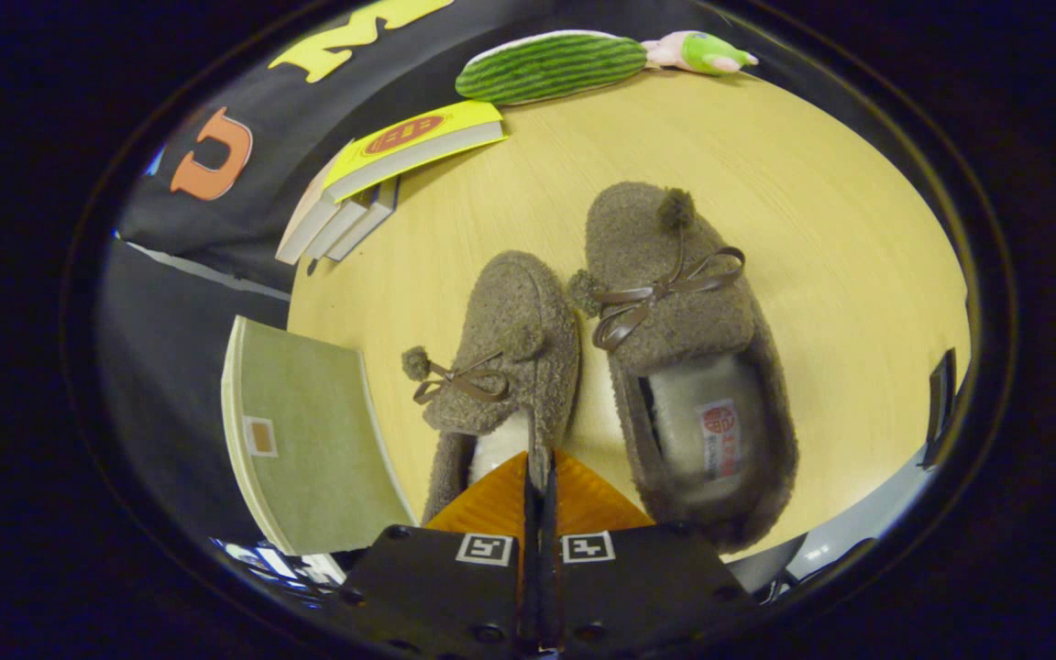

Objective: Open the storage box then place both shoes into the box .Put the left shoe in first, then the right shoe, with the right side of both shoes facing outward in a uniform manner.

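Gripper view: hand-held gripper (539,477) points down, fingers pinched on the left shoe's (500,367) collar. Right shoe (688,367) lies just beside it; bare desk (840,247) beyond.

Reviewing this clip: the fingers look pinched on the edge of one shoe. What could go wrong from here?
1. The gripper pinches only the thin side wall of the left shoe; the soft fabric may slip out or the shoe may swing when lifted.
2. The right shoe lies close alongside, so lifting could drag or knock it.
3. The green book lies close on the other side and might get bumped.
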`<state>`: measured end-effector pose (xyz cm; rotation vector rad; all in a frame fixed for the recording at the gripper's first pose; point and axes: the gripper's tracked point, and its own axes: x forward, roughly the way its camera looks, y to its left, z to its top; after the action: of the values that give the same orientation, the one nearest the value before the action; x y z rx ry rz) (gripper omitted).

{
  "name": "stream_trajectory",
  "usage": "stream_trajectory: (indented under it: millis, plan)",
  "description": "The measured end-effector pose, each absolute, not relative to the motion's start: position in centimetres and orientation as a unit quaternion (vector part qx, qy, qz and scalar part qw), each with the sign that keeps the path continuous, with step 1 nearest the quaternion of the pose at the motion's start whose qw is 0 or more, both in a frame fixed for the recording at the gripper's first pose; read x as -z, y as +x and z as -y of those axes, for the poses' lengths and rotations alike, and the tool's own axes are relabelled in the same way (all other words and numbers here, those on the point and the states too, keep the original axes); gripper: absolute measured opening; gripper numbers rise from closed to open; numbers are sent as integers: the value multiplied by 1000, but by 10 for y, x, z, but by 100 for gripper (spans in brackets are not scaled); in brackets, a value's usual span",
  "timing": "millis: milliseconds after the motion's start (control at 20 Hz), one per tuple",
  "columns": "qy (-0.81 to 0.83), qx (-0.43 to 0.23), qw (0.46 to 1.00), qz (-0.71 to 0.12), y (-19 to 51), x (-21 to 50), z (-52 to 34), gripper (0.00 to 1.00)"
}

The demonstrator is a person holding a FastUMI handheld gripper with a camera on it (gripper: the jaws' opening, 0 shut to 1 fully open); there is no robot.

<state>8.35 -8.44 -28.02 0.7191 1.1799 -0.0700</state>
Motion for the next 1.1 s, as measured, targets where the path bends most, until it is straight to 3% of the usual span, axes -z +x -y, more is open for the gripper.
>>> stream_trajectory:
  millis: [300, 600, 900, 1100]
  plan:
    - [337, -3, 813, -475, 78, 171, 40, 6]
    - [327, -85, 842, -420, 83, 62, -47, 6]
    - [310, -99, 852, -411, 100, 45, -140, 6]
    - [305, -89, 841, -437, 115, 77, -191, 6]
